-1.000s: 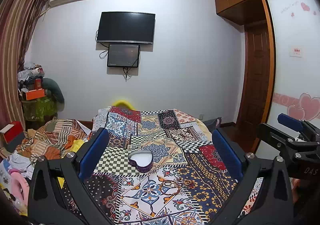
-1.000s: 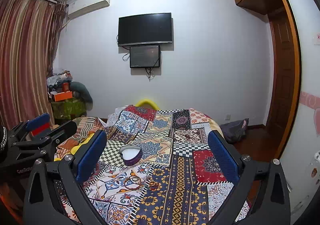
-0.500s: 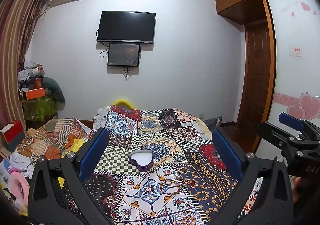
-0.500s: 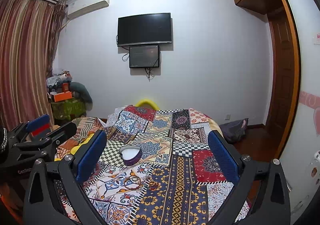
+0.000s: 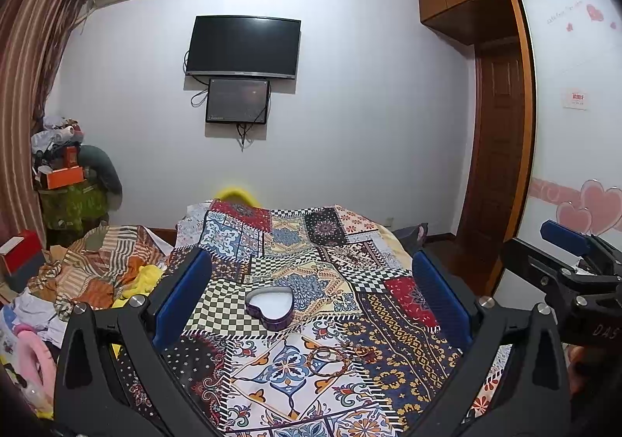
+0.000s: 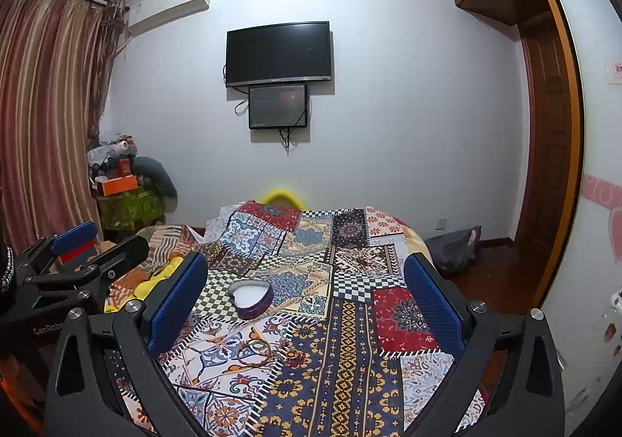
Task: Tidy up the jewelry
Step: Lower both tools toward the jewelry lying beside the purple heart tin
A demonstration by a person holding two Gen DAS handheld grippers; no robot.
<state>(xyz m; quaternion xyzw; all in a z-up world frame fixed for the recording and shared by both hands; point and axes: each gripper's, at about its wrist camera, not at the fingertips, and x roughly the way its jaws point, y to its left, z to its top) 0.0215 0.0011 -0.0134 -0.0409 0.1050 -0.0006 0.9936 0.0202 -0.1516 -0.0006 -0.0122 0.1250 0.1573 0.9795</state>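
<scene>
A heart-shaped purple box (image 5: 271, 307) (image 6: 252, 298) with a white inside sits open on the patchwork bedspread (image 5: 272, 242) (image 6: 350, 359). Nearer to me lie a thin brown bracelet (image 5: 325, 356) (image 6: 255, 350) and a small gold piece (image 5: 362, 350) (image 6: 292, 353) beside it. My left gripper (image 5: 311, 297) hovers above the bed, open and empty, its blue pads (image 5: 182, 297) wide apart. My right gripper (image 6: 303, 297) is likewise open and empty over the bed. Each gripper shows at the edge of the other's view, the right gripper (image 5: 563, 262) and the left gripper (image 6: 77, 254).
A pile of striped clothes (image 5: 97, 266) lies left of the bed. A cluttered stand (image 5: 66, 188) is in the far left corner. A wall television (image 5: 243, 46) hangs ahead, a wooden door (image 5: 497, 165) and wardrobe stand right. A dark bag (image 6: 455, 246) lies on the floor.
</scene>
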